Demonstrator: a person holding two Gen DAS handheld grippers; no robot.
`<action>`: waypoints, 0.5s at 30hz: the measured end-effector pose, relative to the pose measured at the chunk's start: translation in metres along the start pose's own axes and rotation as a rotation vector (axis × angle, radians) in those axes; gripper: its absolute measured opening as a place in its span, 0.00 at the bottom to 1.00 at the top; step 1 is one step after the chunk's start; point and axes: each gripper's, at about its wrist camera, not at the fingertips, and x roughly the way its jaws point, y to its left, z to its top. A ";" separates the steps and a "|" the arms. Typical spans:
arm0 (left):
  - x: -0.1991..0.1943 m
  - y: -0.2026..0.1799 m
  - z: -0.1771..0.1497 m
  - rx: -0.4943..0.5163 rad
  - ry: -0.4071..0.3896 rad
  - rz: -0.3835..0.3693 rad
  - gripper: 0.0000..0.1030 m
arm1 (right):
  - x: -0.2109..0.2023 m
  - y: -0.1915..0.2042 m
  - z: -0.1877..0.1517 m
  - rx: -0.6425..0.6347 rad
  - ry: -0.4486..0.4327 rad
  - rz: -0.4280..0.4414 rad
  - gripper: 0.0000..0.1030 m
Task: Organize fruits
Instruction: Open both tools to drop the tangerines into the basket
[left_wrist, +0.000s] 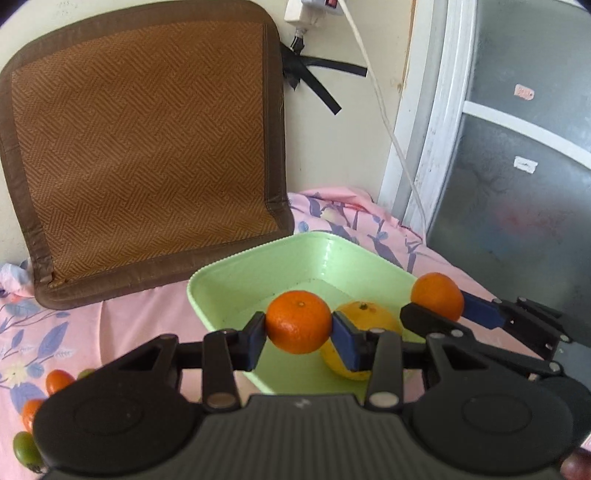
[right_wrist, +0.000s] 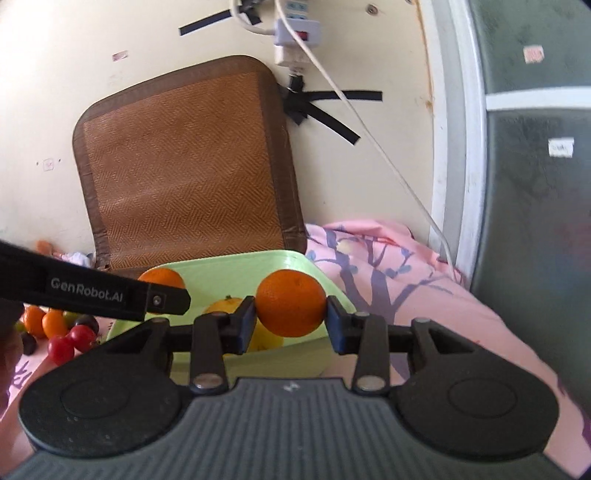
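Note:
My left gripper (left_wrist: 298, 328) is shut on an orange mandarin (left_wrist: 298, 320), held above the near side of a light green tray (left_wrist: 236, 273). A yellow-orange citrus (left_wrist: 364, 314) lies in the tray behind the left gripper's right finger. My right gripper (right_wrist: 291, 317) is shut on a second mandarin (right_wrist: 291, 302) over the tray's right rim (right_wrist: 295, 260). In the left wrist view the right gripper (left_wrist: 436, 306) shows at the right with its mandarin (left_wrist: 437, 295). In the right wrist view the left gripper's arm (right_wrist: 92, 290) crosses from the left, partly hiding its mandarin (right_wrist: 162, 277).
A brown woven cushion (left_wrist: 144, 147) leans against the wall behind the tray. Small red, orange, green and dark fruits (right_wrist: 62, 332) lie on the pink floral cloth (right_wrist: 406, 288) left of the tray. A white cable (left_wrist: 388, 122) hangs from a power strip (right_wrist: 295, 40). A grey door (left_wrist: 517, 166) stands at right.

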 end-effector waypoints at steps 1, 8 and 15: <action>0.005 -0.002 -0.001 -0.003 0.007 0.010 0.38 | 0.001 -0.002 -0.001 0.015 -0.015 0.009 0.42; 0.001 -0.002 -0.007 -0.013 -0.017 0.052 0.52 | -0.003 -0.002 -0.006 0.014 -0.068 0.017 0.49; -0.080 0.038 -0.034 -0.086 -0.124 0.102 0.54 | -0.026 -0.006 -0.009 0.028 -0.187 -0.012 0.47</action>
